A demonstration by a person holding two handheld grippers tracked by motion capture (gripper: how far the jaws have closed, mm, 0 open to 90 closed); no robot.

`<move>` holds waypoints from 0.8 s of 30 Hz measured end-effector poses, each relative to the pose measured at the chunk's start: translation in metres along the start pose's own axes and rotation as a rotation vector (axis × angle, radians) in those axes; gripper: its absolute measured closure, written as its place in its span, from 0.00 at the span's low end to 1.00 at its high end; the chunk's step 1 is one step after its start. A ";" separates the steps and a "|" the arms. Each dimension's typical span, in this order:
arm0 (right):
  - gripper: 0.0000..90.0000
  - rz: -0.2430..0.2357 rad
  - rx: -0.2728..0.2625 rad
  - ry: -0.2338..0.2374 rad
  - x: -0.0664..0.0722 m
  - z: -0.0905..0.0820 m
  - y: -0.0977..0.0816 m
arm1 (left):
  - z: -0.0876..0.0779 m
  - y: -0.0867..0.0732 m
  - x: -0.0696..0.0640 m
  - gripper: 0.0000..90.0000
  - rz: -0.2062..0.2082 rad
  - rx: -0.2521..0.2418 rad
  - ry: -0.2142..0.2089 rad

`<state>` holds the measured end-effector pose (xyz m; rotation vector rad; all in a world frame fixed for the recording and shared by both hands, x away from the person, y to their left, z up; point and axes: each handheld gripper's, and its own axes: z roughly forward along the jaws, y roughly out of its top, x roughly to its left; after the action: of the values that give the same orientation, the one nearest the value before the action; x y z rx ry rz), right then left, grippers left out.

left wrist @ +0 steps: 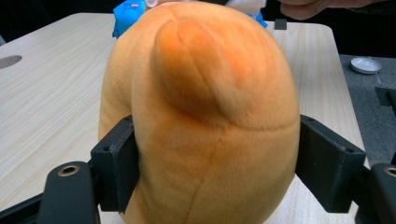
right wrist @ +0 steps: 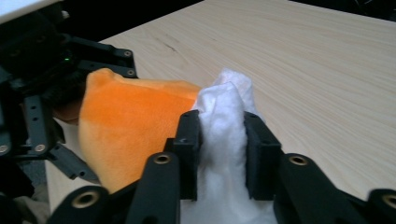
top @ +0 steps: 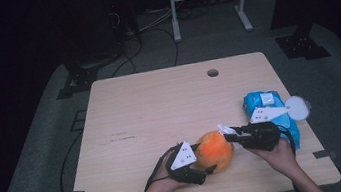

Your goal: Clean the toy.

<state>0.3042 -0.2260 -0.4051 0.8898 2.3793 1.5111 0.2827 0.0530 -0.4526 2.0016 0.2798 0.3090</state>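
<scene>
An orange plush toy sits near the front edge of the wooden table. My left gripper comes at it from the left and is shut on it. In the left gripper view both black pads press into the flanks of the plush. My right gripper reaches in from the right, shut on a white wipe. In the right gripper view the wipe is pinched between the pads and touches the top of the plush.
A blue wipe pack lies on the table behind my right hand. A round white lid lies by the table's right edge, on the grey floor in the left gripper view. A cable hole is at the table's far side.
</scene>
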 end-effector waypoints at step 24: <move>0.88 -0.035 -0.010 -0.021 0.010 -0.010 0.009 | 0.006 0.002 -0.007 0.26 0.032 -0.006 0.001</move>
<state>0.2952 -0.2248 -0.3910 0.8527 2.3583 1.4922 0.2788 0.0446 -0.4543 2.0017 0.2481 0.3308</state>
